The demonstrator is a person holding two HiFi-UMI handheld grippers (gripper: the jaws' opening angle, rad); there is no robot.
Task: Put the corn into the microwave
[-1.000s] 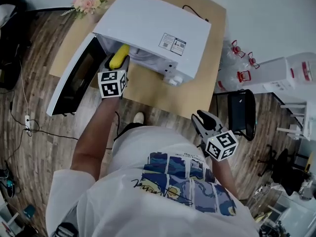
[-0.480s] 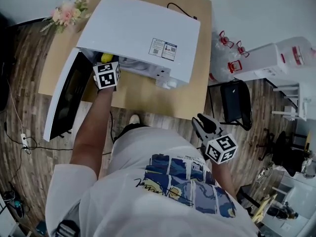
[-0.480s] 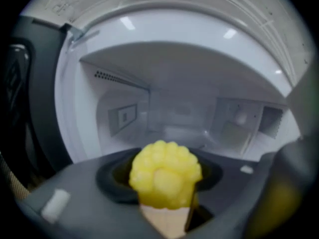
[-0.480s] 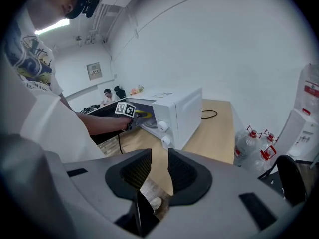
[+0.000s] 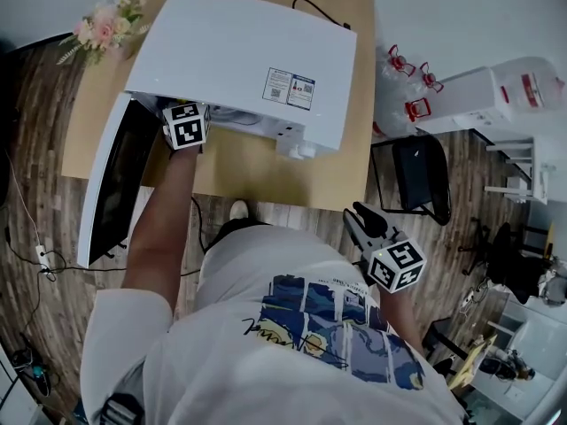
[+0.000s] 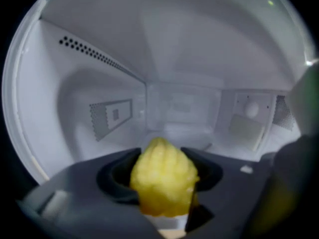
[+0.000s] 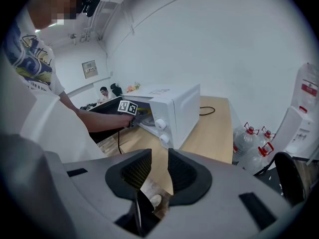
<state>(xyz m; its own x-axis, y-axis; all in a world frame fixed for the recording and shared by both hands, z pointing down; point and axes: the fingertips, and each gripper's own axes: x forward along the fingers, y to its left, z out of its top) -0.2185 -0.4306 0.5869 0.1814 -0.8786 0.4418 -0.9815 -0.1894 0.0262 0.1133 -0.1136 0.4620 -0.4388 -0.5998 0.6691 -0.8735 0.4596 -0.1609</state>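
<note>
The white microwave (image 5: 239, 51) stands on a wooden table (image 5: 266, 171) with its door (image 5: 111, 193) swung open to the left. My left gripper (image 6: 162, 176) reaches into the cavity; in the head view only its marker cube (image 5: 184, 124) shows at the opening. It is shut on a yellow corn cob (image 6: 163, 180), which points into the white cavity above the floor. My right gripper (image 5: 359, 222) hangs beside the person's torso, away from the table, its jaws a little apart with nothing between them. From the right gripper view the microwave (image 7: 174, 108) appears side-on.
A bunch of pink flowers (image 5: 97, 27) lies at the table's far left corner. Right of the table stand water bottles (image 5: 412, 82), a black chair (image 5: 412, 180) and a white dispenser (image 5: 505, 96). Cables (image 5: 44, 259) trail on the wooden floor at left.
My left gripper has gone forward from the door opening into the cavity with the corn, which no longer shows in the head view. The right gripper has hardly moved.
</note>
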